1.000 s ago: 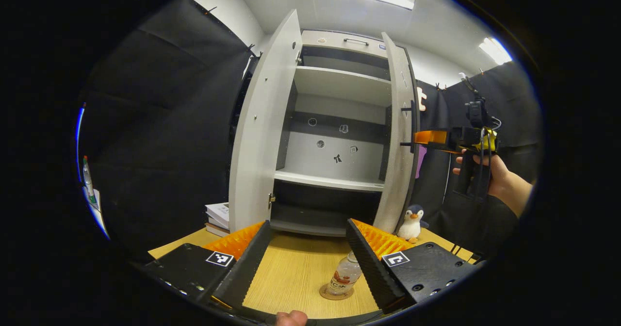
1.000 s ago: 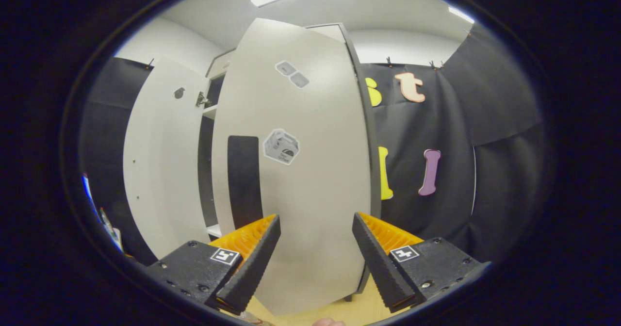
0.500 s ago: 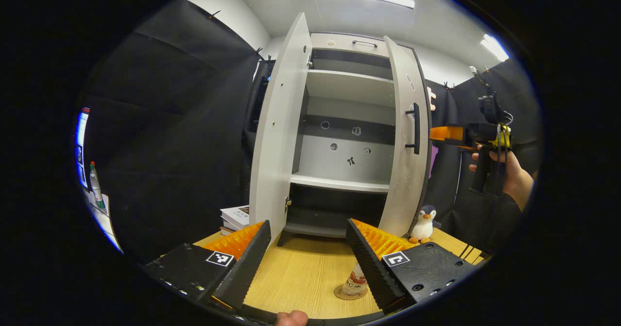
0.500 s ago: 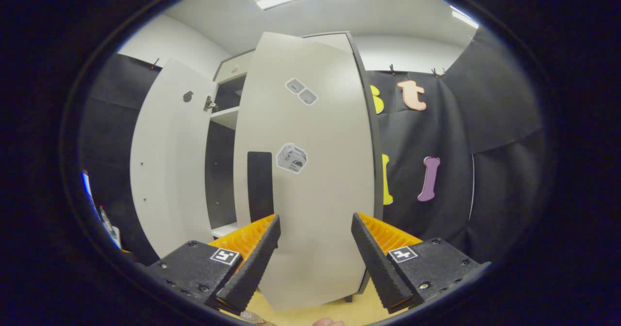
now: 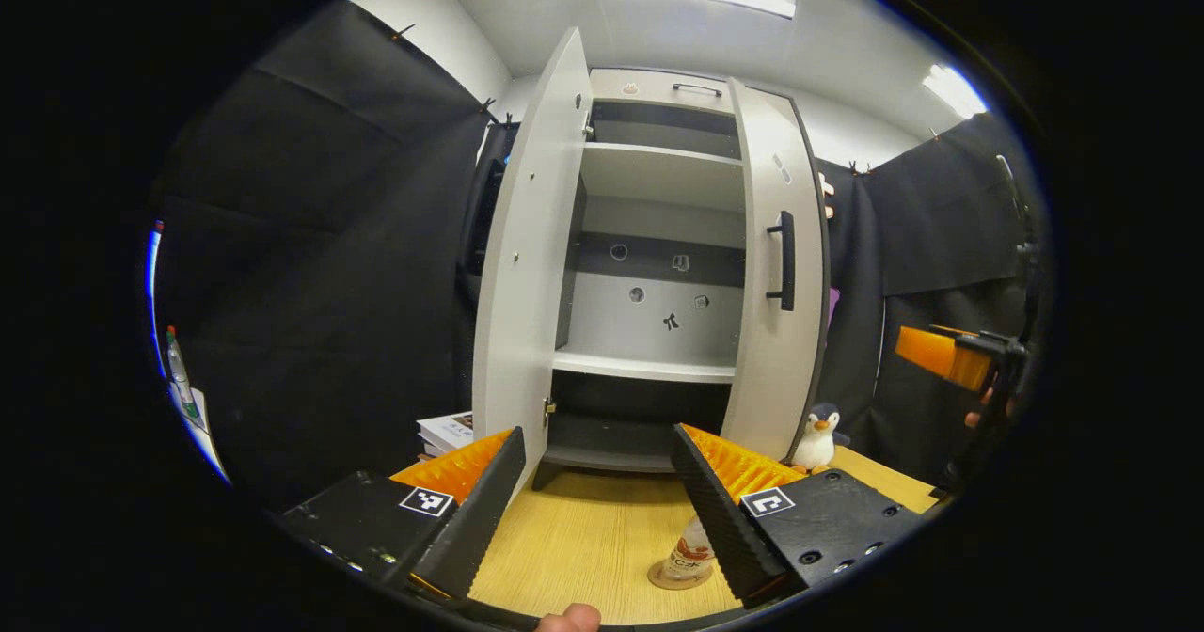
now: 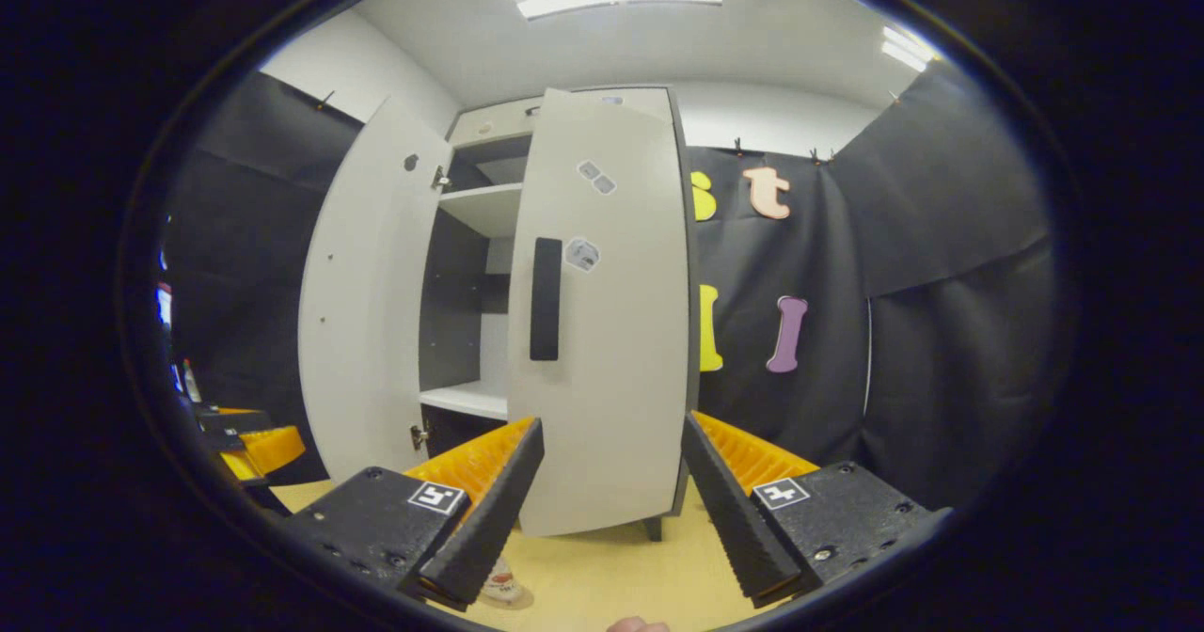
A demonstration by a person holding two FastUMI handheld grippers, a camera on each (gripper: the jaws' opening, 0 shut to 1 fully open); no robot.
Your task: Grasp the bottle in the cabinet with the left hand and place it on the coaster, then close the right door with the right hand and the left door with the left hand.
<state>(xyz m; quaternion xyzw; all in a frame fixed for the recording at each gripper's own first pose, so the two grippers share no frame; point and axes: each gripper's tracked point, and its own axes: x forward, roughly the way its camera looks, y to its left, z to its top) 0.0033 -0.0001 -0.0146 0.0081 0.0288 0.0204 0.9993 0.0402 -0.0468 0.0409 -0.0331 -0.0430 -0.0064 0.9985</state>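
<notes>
With the bottle (image 5: 693, 547) sitting on the coaster (image 5: 679, 576) in front of the cabinet (image 5: 658, 237), both grippers are holding their jaws spread, and the nearly shut right door (image 6: 602, 331) needs a last push before the left door (image 5: 527, 275).

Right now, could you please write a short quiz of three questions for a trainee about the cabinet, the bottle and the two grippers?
1. True or false: the small clear plastic bottle stands on the round brown coaster on the light wooden table.
2. Multiple choice: the grey right cabinet door with the black handle is A) fully shut, B) partly open, C) taken off.
3. Fill in: the left gripper and the right gripper both have their jaws ____.

Key: 1 true; 2 B; 3 open. The grey left cabinet door also stands open.
</notes>
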